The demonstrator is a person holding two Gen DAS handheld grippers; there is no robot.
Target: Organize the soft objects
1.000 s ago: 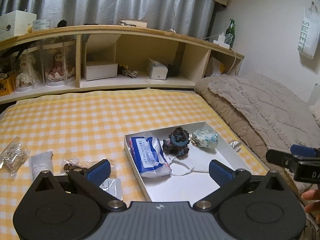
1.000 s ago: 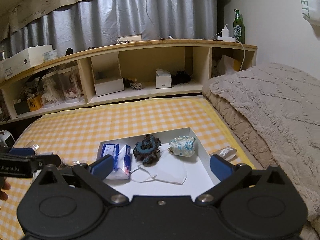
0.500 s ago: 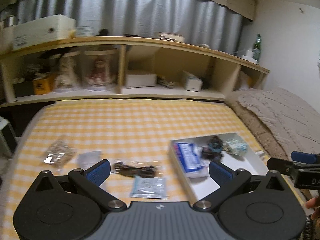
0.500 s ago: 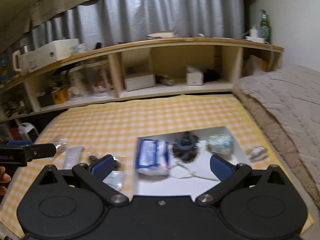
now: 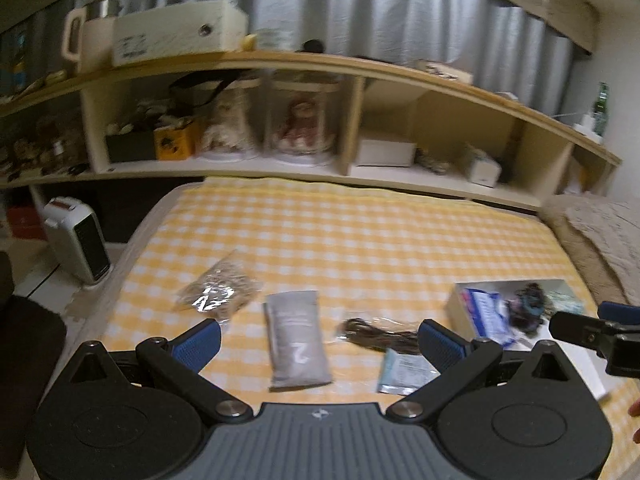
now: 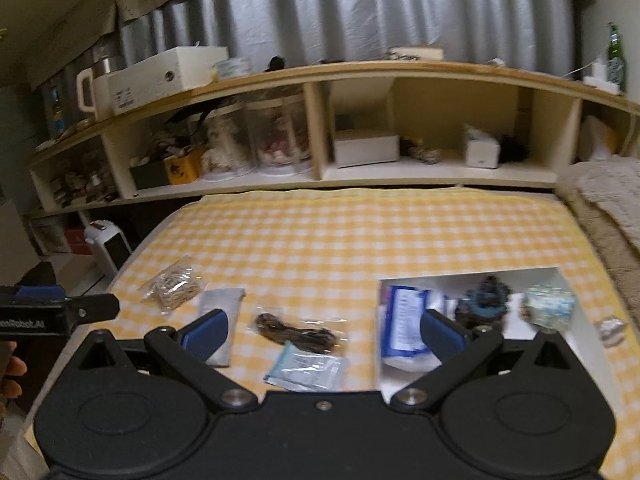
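Observation:
A white tray (image 6: 568,280) lies on the yellow checked cloth (image 6: 340,236) at the right. It holds a blue tissue pack (image 6: 404,320), a dark scrunchie (image 6: 486,300) and a pale blue bundle (image 6: 550,308). Left of the tray lie a bag of rubber bands (image 5: 220,292), a grey pouch (image 5: 296,340), a bag of dark hair ties (image 5: 376,332) and a pale blue sachet (image 5: 404,370). My left gripper (image 5: 318,340) is open and empty above the grey pouch. My right gripper (image 6: 324,330) is open and empty above the hair ties and sachet.
A wooden shelf (image 5: 360,80) with boxes and doll jars runs along the back. A beige blanket (image 6: 612,200) lies at the right. A small white heater (image 5: 78,246) stands on the floor at the left. A small clear wrapped item (image 6: 610,330) lies right of the tray.
Both grippers have swung left, away from the tray and over the loose packets on the cloth. Both stay open and empty.

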